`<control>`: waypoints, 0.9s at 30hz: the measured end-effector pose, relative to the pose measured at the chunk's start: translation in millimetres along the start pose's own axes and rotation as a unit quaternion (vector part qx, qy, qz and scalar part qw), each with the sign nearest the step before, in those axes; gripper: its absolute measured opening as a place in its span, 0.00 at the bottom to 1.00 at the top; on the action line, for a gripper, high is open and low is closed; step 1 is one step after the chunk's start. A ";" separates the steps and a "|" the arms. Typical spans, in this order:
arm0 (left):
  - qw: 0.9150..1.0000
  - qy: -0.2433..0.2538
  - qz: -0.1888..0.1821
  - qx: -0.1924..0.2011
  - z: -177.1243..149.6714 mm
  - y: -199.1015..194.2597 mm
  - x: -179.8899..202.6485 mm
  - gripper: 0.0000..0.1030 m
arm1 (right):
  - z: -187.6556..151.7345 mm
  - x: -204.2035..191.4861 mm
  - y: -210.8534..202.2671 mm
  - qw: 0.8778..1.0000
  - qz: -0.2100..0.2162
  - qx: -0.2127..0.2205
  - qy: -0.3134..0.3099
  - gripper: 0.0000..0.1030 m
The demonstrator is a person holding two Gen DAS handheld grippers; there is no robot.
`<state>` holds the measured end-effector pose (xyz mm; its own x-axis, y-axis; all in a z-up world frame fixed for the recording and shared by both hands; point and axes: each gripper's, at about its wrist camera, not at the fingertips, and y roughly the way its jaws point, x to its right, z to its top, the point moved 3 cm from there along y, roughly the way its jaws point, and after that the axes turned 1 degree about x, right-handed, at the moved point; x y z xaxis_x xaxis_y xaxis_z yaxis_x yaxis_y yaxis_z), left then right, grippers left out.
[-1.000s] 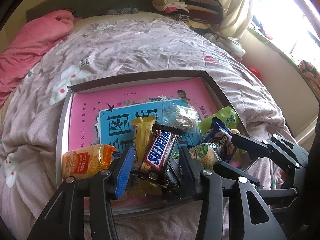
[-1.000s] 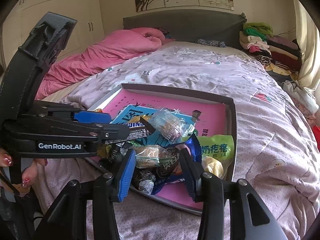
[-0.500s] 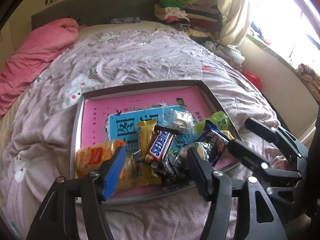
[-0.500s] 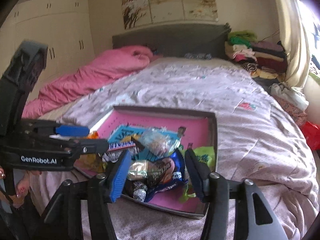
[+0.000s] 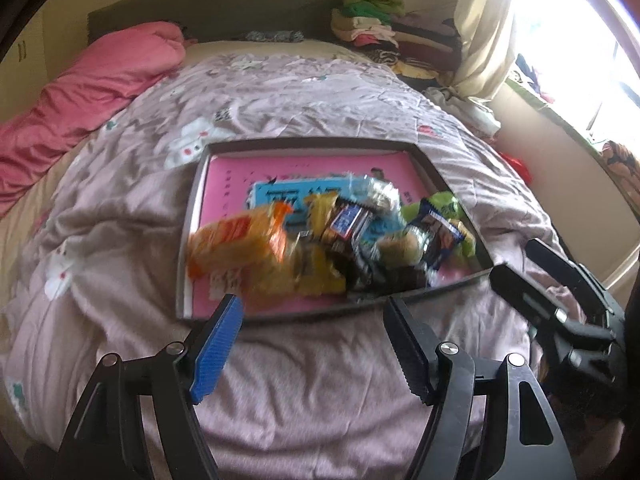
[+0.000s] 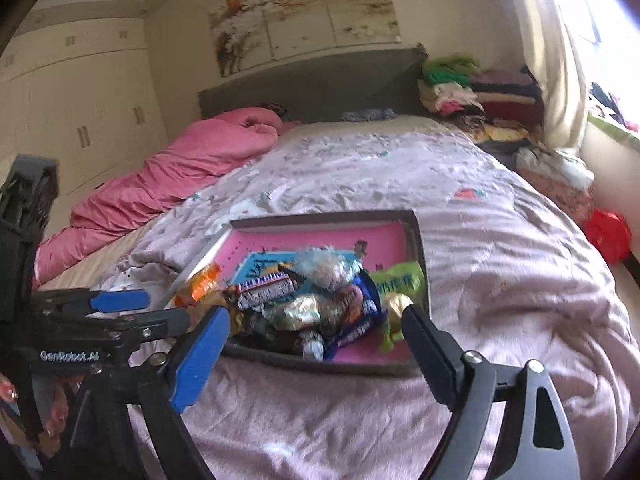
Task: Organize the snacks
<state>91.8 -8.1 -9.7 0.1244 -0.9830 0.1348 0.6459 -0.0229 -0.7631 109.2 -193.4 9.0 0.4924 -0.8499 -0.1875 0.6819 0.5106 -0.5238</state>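
Snacks point(image 5: 332, 240) piled in a flat tray point(image 5: 308, 145) on the bed quilt point(image 5: 120, 248). Pile pushed toward the near side of the tray, far half mostly bare and pink.

In the pile: an orange bag point(image 5: 236, 244) at the left, partly over the tray's left edge. A brown candy bar point(image 5: 347, 222) near the middle. A clear crinkly packet point(image 5: 376, 192) behind it. A dark blue wrapper point(image 5: 438, 236) and a green bag point(image 5: 442, 204) at the right. A round pale snack point(image 5: 400, 246) just beside the blue wrapper. All a bit blurry.

Left gripper point(image 5: 314, 346) over the quilt, just in front of the tray's near edge. Fingers point(image 5: 216, 348) wide apart, nothing between them but quilt. Not touching any snack.

Right gripper point(image 6: 316, 360) also in front of the tray, close to its near edge. Jaws opening right now, already spread wide. Blue pad point(image 6: 198, 360) on one side, black pad on the other. Nothing pinched between them, snack pile seen past the gap.

A hand's fingertips point(image 6: 8, 394) at the far left of the right view, behind the left gripper's frame.

Pink blanket point(image 5: 80, 92) along the left of the bed. Folded clothes point(image 5: 380, 28) stacked by the headboard.
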 end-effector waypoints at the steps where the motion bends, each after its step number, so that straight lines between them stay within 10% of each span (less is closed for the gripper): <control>1: 1.000 -0.001 -0.001 -0.003 -5.7 -0.7 -1.5 0.73 | -2.1 0.4 -1.6 1.000 -0.005 -0.002 0.007 0.87; 9: 1.000 -0.006 0.005 -0.025 -35.2 1.1 -4.8 0.73 | -19.4 3.5 -21.4 0.998 -0.065 -0.007 0.020 0.94; 27: 1.000 -0.013 0.012 -0.005 -39.0 -11.1 -5.9 0.73 | -40.6 -9.7 -20.5 0.997 -0.058 -0.048 0.024 0.95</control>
<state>54.5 -9.1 -26.7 0.1593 -0.9785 0.1313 0.6348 -0.0003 -0.7727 68.5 -201.0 -12.1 0.3855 -0.9090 -0.1588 0.6770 0.3955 -0.6207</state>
